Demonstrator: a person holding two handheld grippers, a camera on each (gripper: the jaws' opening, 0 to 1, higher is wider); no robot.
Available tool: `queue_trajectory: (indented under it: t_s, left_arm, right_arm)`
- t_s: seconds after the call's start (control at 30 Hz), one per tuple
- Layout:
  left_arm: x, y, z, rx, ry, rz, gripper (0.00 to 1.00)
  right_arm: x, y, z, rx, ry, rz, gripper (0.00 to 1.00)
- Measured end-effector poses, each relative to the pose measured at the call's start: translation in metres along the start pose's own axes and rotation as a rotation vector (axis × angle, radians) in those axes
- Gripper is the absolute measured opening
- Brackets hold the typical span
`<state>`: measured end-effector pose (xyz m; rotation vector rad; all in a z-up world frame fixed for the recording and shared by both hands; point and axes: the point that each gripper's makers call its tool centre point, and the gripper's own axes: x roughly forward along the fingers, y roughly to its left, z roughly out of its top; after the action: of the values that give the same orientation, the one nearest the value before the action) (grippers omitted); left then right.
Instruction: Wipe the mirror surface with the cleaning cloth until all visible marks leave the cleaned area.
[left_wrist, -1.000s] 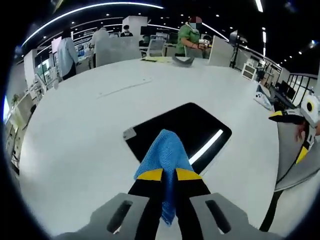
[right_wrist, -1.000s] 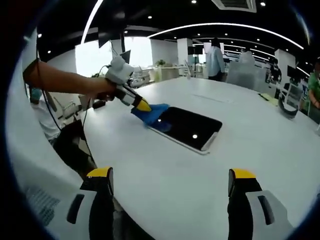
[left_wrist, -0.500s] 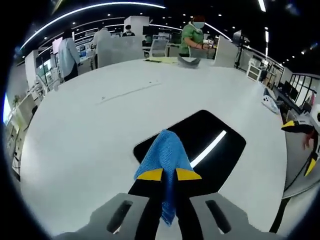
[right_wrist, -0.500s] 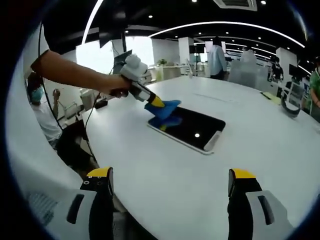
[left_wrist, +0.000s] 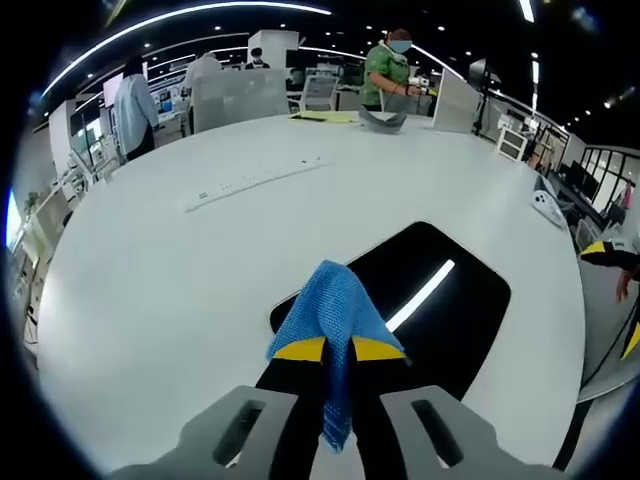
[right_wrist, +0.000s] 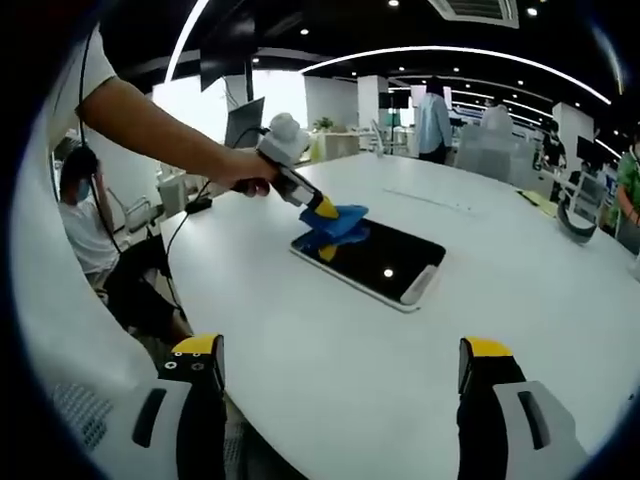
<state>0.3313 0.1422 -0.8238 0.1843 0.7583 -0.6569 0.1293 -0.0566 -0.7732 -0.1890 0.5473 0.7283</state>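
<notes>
White and round, the table (left_wrist: 150, 270) stands in a large open-plan office with curved ceiling lights, and other people work at desks in the background. On it lies the mirror (left_wrist: 440, 310), a flat dark rectangle with rounded corners and a pale strip at one end, seen in the right gripper view (right_wrist: 385, 262) near the table's middle. Its surface reflects the ceiling: a bright bar of light in the left gripper view, a small light dot in the right. No marks can be made out on it at this size.

The left tongs (left_wrist: 338, 350) are clenched on the cleaning cloth (left_wrist: 330, 310), a blue, waffle-textured rag bunched into a peak beyond the yellow tips, with a tail hanging back between the jaws. In the right gripper view the cloth (right_wrist: 335, 225) sits at the mirror's near-left corner, apparently touching the glass, with the left tongs (right_wrist: 322, 208) held by a person's hand (right_wrist: 243, 172).

The right tongs (right_wrist: 340, 350) are released, jaws standing wide apart above bare table, well apart from the mirror.

The cloth looks soft, light and limp, so a firm pinch on a gathered fold, as now, should suit it. The mirror is likely stiff, slick and fragile; it may slide under the strokes, and the free tongs could steady it by an edge.
</notes>
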Motion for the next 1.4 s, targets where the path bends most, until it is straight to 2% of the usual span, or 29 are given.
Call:
queue_trajectory:
  t_s: [0.1,0.17,0.23,0.37,0.43,0.5,0.6,0.7,0.87,1.0,1.4]
  left_arm:
    - [0.004,0.001,0.0,0.004,0.006,0.002,0.06]
    - [0.007,0.0,-0.003,0.044,0.02,0.002,0.06]
    - [0.009,0.0,-0.002,0.039,0.023,0.0,0.06]
    - [0.01,0.001,-0.003,0.074,0.038,-0.003,0.06]
    - [0.01,0.001,-0.004,0.077,0.04,-0.005,0.07]
    - [0.01,0.001,-0.004,0.069,0.038,-0.004,0.08]
    - [0.012,0.002,-0.004,0.091,0.037,-0.005,0.09]
    - [0.012,0.002,-0.003,0.117,0.033,-0.01,0.1]
    - [0.012,0.004,-0.002,0.138,0.029,-0.005,0.13]
    - [0.012,0.011,-0.001,0.134,0.029,0.023,0.22]
    - [0.014,0.014,0.0,0.134,0.038,-0.004,0.25]
  right_arm:
    - [-0.001,-0.005,0.002,0.023,-0.007,-0.012,0.98]
    - [-0.001,-0.005,0.003,0.025,-0.012,-0.013,0.98]
    - [-0.001,-0.006,0.004,0.031,-0.018,-0.016,0.98]
    - [0.001,-0.005,0.0,0.037,-0.013,-0.009,0.98]
    - [0.004,-0.003,-0.004,0.038,-0.01,0.007,0.98]
    - [0.003,0.002,-0.011,0.02,0.029,0.043,0.98]
    - [0.002,-0.001,-0.01,0.015,0.02,0.039,0.98]
    - [0.001,-0.009,-0.009,0.066,0.004,0.013,0.98]
    - [0.0,-0.009,-0.012,0.078,0.007,0.012,0.98]
    - [0.001,-0.006,-0.012,0.079,0.007,0.02,0.98]
    - [0.006,0.002,-0.011,0.076,0.021,0.06,0.98]
